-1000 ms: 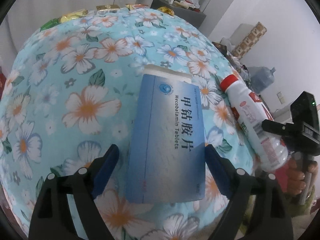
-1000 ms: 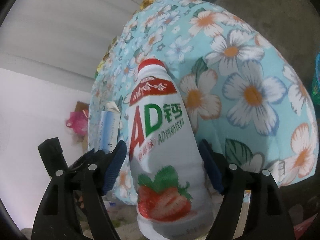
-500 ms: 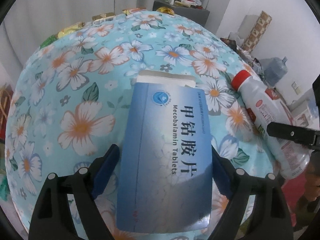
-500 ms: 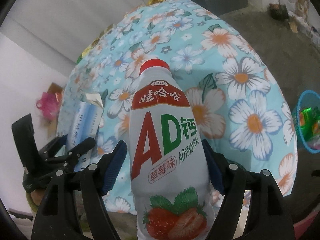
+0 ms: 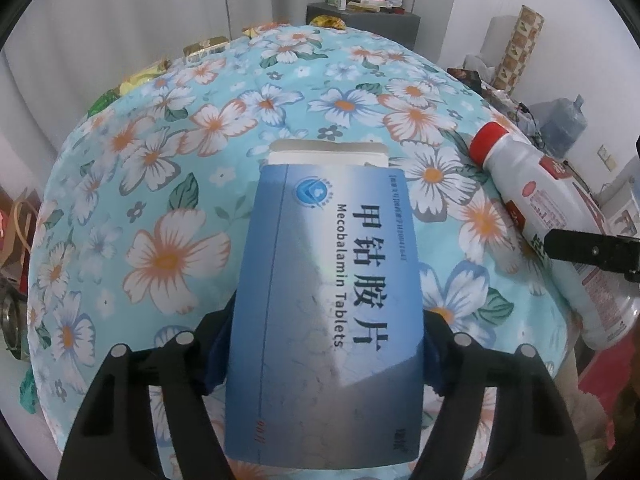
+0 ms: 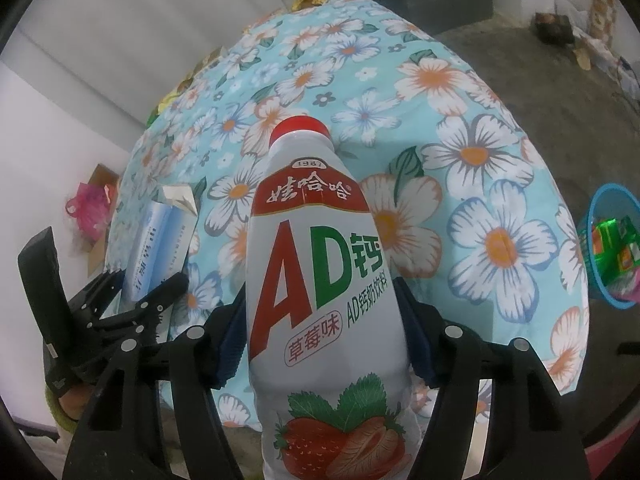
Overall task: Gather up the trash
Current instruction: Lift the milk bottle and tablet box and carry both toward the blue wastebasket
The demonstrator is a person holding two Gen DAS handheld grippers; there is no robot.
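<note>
Blue box: flat blue cardboard medicine box (image 5: pixel 326 312) printed "Mecobalamin Tablets", far-end flap open, white inside showing.
Left gripper: black two-finger left gripper (image 5: pixel 326 348) with blue pads, clamped on the box's two long edges near its lower half; box held above the cloth, pointing away from the camera. Same gripper seen from the right wrist view at (image 6: pixel 138 286), box at (image 6: pixel 160 248).
Bottle: white plastic drink bottle (image 6: pixel 320 296) with red screw cap, "AD" label and strawberry print, cap end pointing away.
Right gripper: black right gripper (image 6: pixel 320 328) with blue pads, closed on the bottle's mid-body from both sides. In the left wrist view the bottle (image 5: pixel 548 220) shows at the right, one black finger (image 5: pixel 592 246) across it.
Relation: box and bottle side by side, apart, both over the near edge of the table.
Table: round top under a light-blue floral tablecloth (image 5: pixel 200 168); cloth also fills the right wrist view (image 6: pixel 460 160).
Far edge: yellow and green foil wrappers (image 5: pixel 140 78) lie along the rim by the grey curtain.
Floor, right: blue plastic basket (image 6: pixel 600 216) holding green packets, off the table's right side.
Back: dark grey cabinet (image 5: pixel 360 20) with small items on top, against the wall.
</note>
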